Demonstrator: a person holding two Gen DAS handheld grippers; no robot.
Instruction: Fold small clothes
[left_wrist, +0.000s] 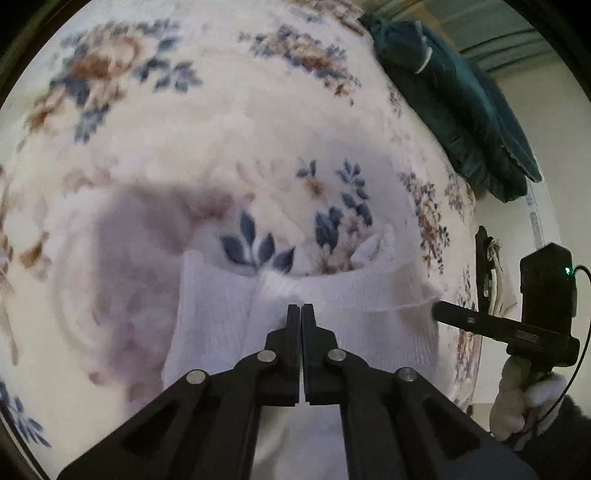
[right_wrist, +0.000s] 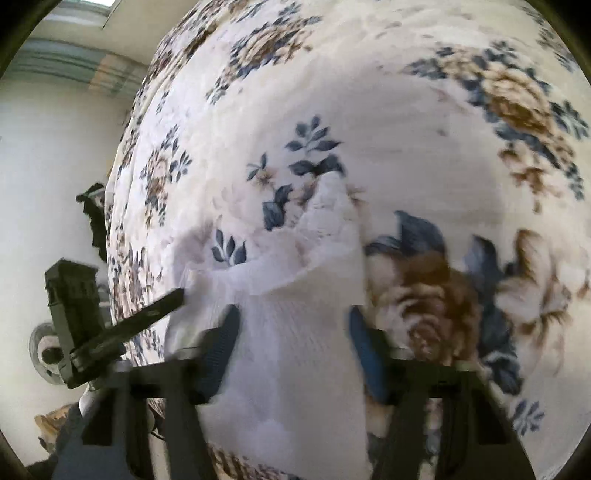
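A small white knit garment (left_wrist: 332, 314) hangs lifted above a floral blanket (left_wrist: 229, 125). My left gripper (left_wrist: 301, 307) is shut on the garment's upper edge near its middle. In the right wrist view the same white garment (right_wrist: 295, 314) lies between the open, blurred fingers of my right gripper (right_wrist: 291, 325). My right gripper also shows at the right of the left wrist view (left_wrist: 439, 308), with its tip at the garment's right edge. My left gripper shows at the left of the right wrist view (right_wrist: 177, 295), at the garment's left corner.
A dark teal folded cloth (left_wrist: 454, 103) lies at the blanket's far right edge. A white wall (right_wrist: 51, 155) and a small fan (right_wrist: 46, 350) stand beyond the blanket (right_wrist: 406, 122). A dark item (left_wrist: 484, 258) hangs at the blanket's side.
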